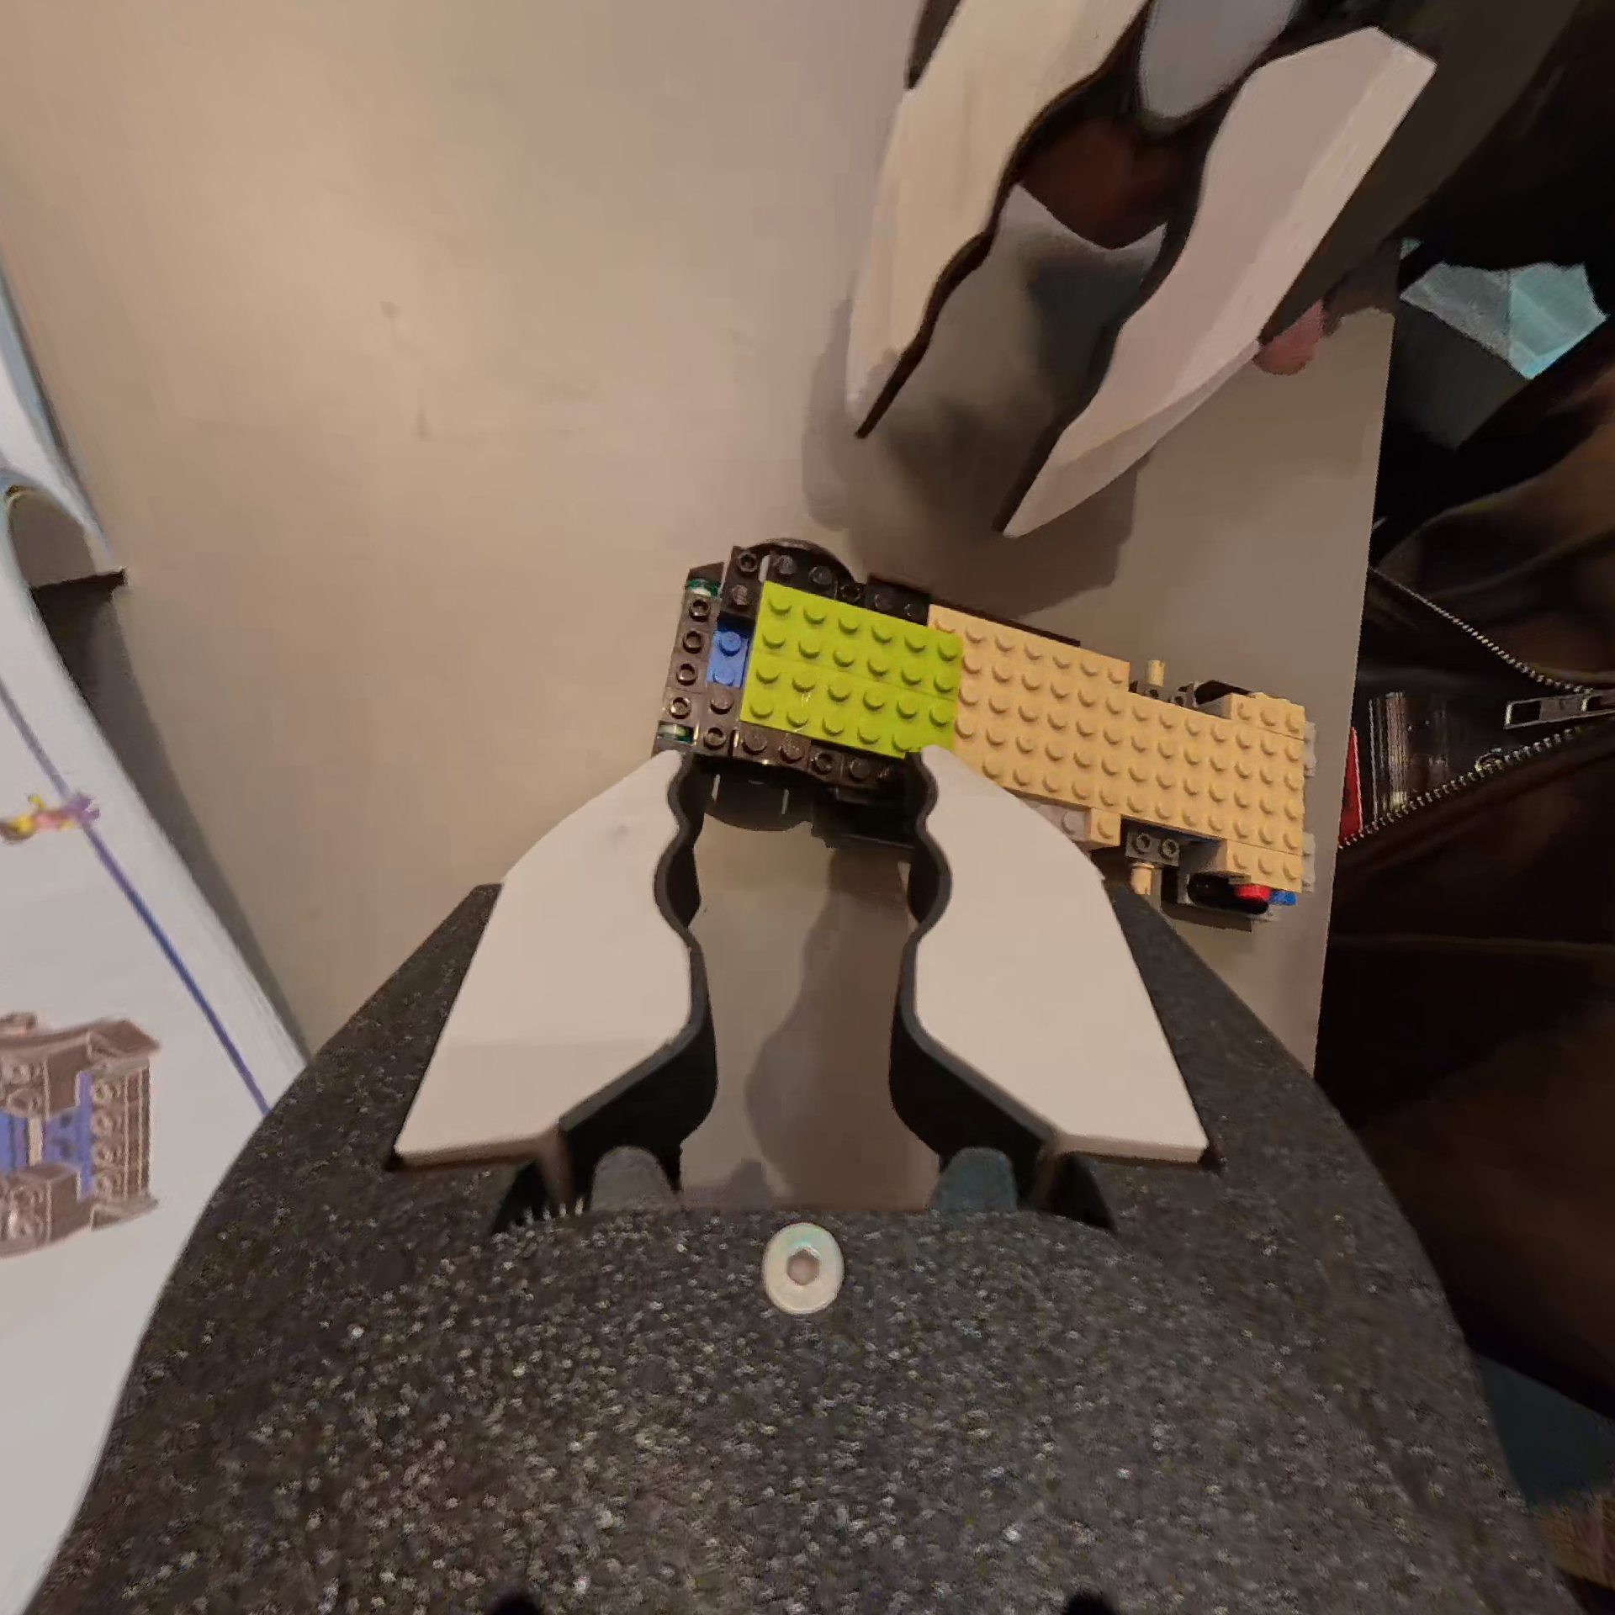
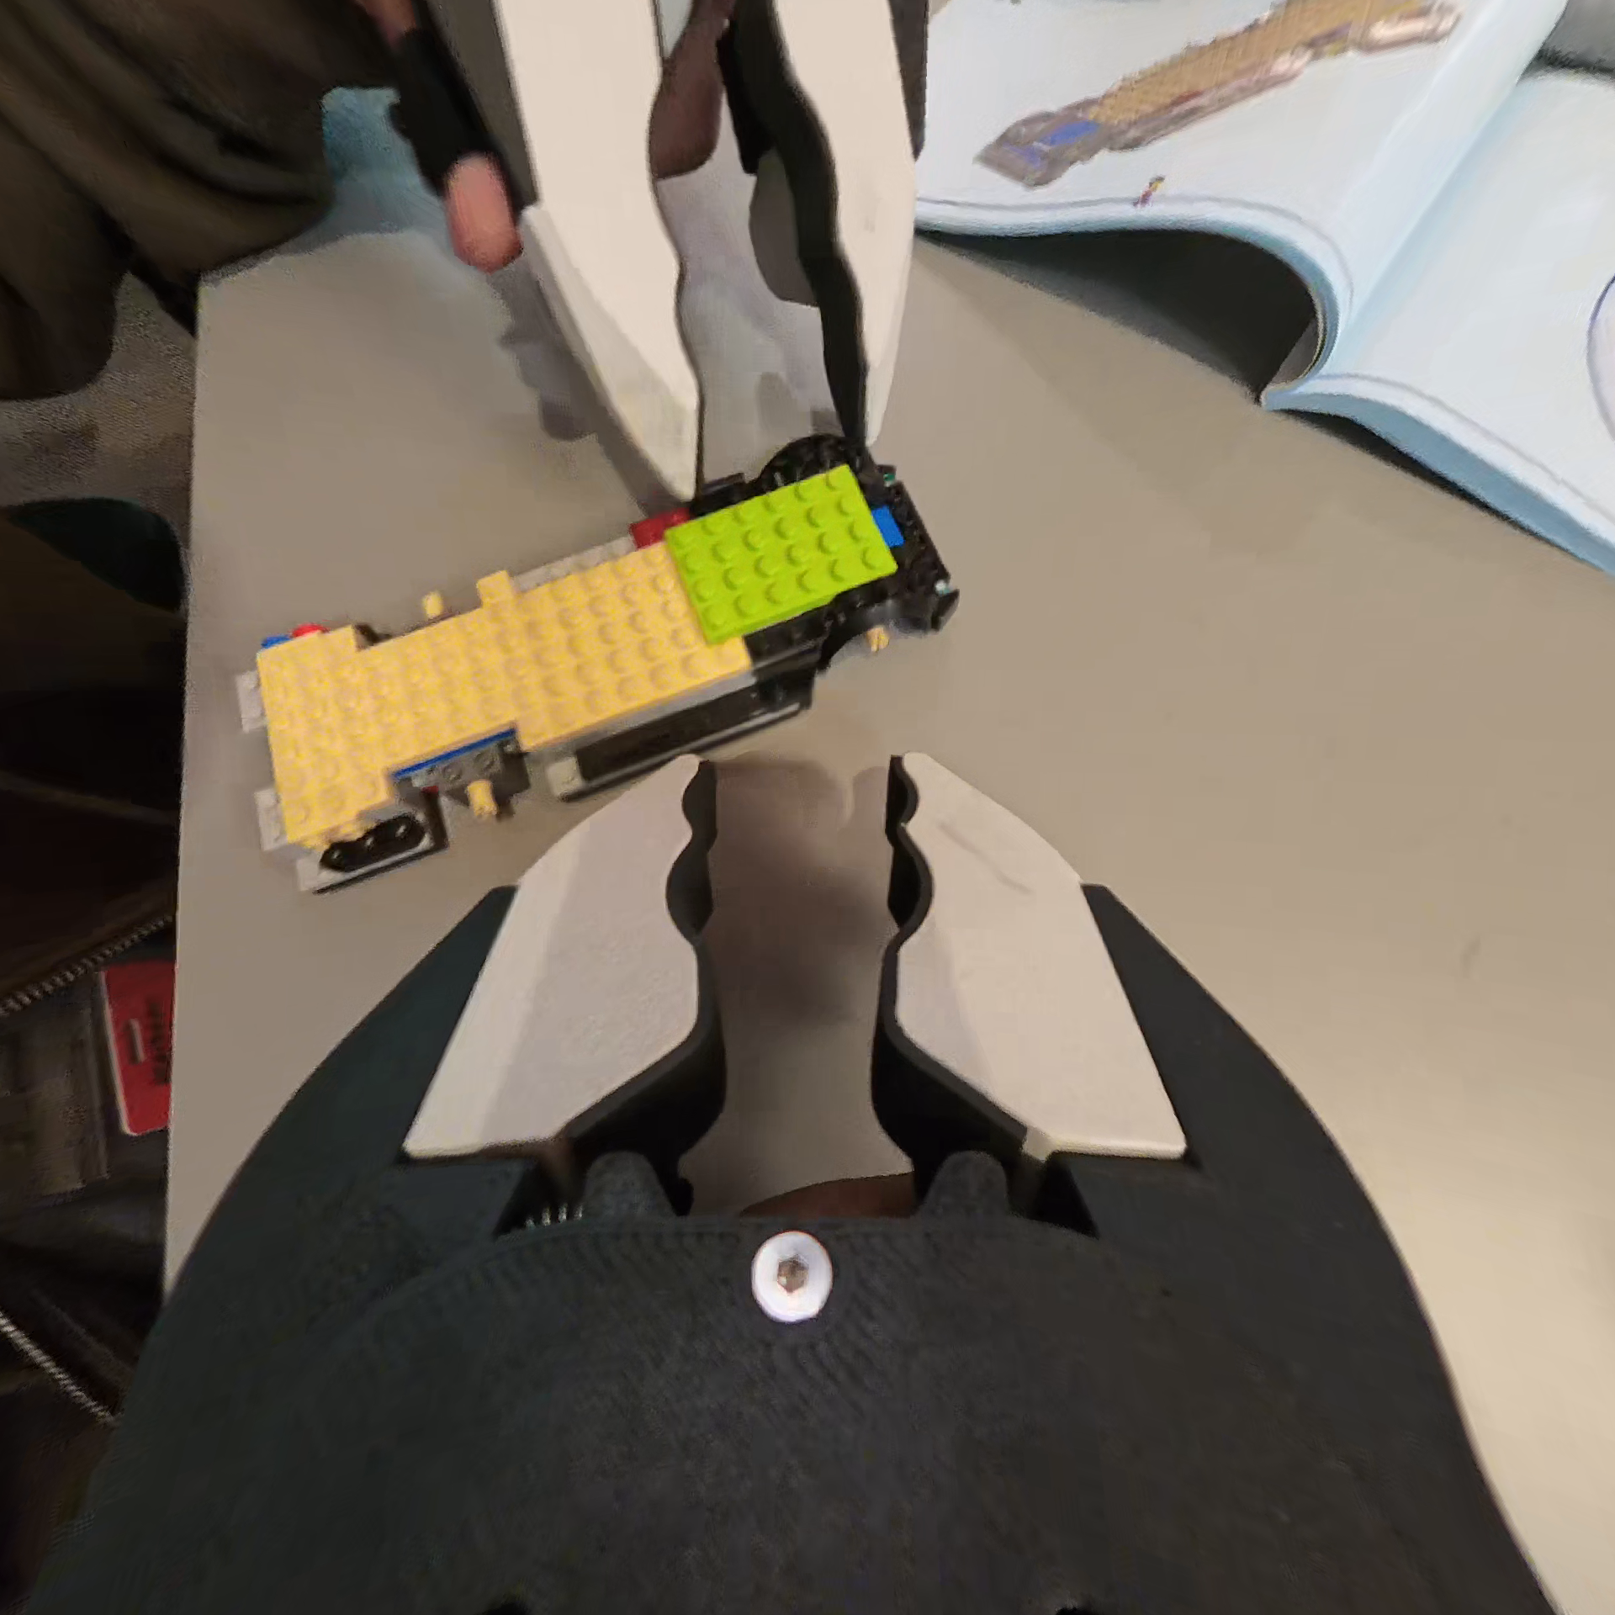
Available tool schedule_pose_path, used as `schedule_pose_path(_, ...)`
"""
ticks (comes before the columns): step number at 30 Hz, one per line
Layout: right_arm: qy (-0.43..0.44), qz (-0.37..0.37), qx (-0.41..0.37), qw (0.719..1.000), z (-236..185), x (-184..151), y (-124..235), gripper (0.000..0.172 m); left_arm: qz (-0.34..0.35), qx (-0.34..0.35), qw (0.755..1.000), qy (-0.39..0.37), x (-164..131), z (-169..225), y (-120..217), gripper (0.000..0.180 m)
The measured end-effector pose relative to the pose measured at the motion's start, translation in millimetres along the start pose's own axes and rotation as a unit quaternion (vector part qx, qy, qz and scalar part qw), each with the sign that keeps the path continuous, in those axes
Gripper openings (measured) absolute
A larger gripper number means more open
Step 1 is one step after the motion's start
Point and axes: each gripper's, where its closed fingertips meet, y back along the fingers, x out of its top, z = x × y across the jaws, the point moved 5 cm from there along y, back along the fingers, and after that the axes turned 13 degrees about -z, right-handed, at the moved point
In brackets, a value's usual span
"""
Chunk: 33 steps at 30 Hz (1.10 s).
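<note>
A long brick vehicle (image 1: 1092, 743) with a tan deck, a lime green plate (image 1: 848, 677) and a black front end lies on the grey table (image 1: 393, 350). My left gripper (image 1: 804, 765) is shut on the black front end, just below the green plate, one pad on each side. The right wrist view shows it (image 2: 773, 463) from the far side, fingertips against the black front of the vehicle (image 2: 568, 664). My right gripper (image 2: 800, 765) is open and empty, with its tips just off the vehicle's near side. In the left wrist view it (image 1: 939, 476) hangs above and beyond the vehicle.
An open instruction booklet (image 2: 1311, 218) lies on the table past the vehicle's front; its page also shows in the left wrist view (image 1: 79, 1005). A dark zipped bag (image 1: 1486, 830) sits off the table edge by the vehicle's rear. A person's fingertip (image 2: 481, 218) shows behind the left gripper. Spacing between my two grippers at the tips: around 8 cm.
</note>
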Motion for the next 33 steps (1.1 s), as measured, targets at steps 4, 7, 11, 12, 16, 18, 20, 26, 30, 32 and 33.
schedule_pose_path(4, -0.004, -0.016, 0.014, 1.0, 9, 0, -8, 0.037, -0.012, -0.036, 0.999, -0.023, 12, 1, -15, 0.043)
schedule_pose_path(7, 0.008, -0.031, -0.004, 0.999, 15, -13, -7, 0.035, -0.018, -0.075, 0.997, -0.031, 21, 2, -23, 0.04)
schedule_pose_path(11, 0.013, -0.03, -0.008, 0.999, 16, -28, -2, 0.031, -0.034, -0.121, 0.991, -0.041, 32, 2, -31, 0.034)
schedule_pose_path(12, 0.021, -0.034, -0.024, 0.999, 19, -32, -2, 0.031, -0.037, -0.132, 0.99, -0.042, 35, 2, -33, 0.033)
schedule_pose_path(16, 0.055, -0.023, -0.066, 0.996, 23, -36, 0, 0.03, -0.05, -0.156, 0.986, -0.042, 44, 1, -38, 0.031)
schedule_pose_path(18, 0.074, -0.017, -0.076, 0.994, 23, -35, 0, 0.029, -0.055, -0.158, 0.985, -0.039, 49, -2, -39, 0.03)
schedule_pose_path(20, 0.085, -0.013, -0.079, 0.993, 21, -36, 0, 0.028, -0.059, -0.16, 0.985, -0.034, 54, -5, -40, 0.031)
schedule_pose_path(26, 0.093, -0.006, -0.079, 0.992, 19, -37, 1, 0.025, -0.053, -0.175, 0.983, -0.02, 56, -6, -42, 0.031)
schedule_pose_path(30, 0.118, 0.001, -0.099, 0.988, 17, -36, 1, 0.023, -0.036, -0.171, 0.985, -0.019, 53, -4, -41, 0.031)
schedule_pose_path(32, 0.13, 0.009, -0.115, 0.985, 17, -35, 3, 0.012, -0.02, -0.174, 0.984, -0.014, 51, -3, -40, 0.027)
schedule_pose_path(33, 0.128, 0.013, -0.108, 0.986, 17, -35, 3, 0.012, -0.017, -0.176, 0.984, -0.014, 50, -2, -39, 0.023)
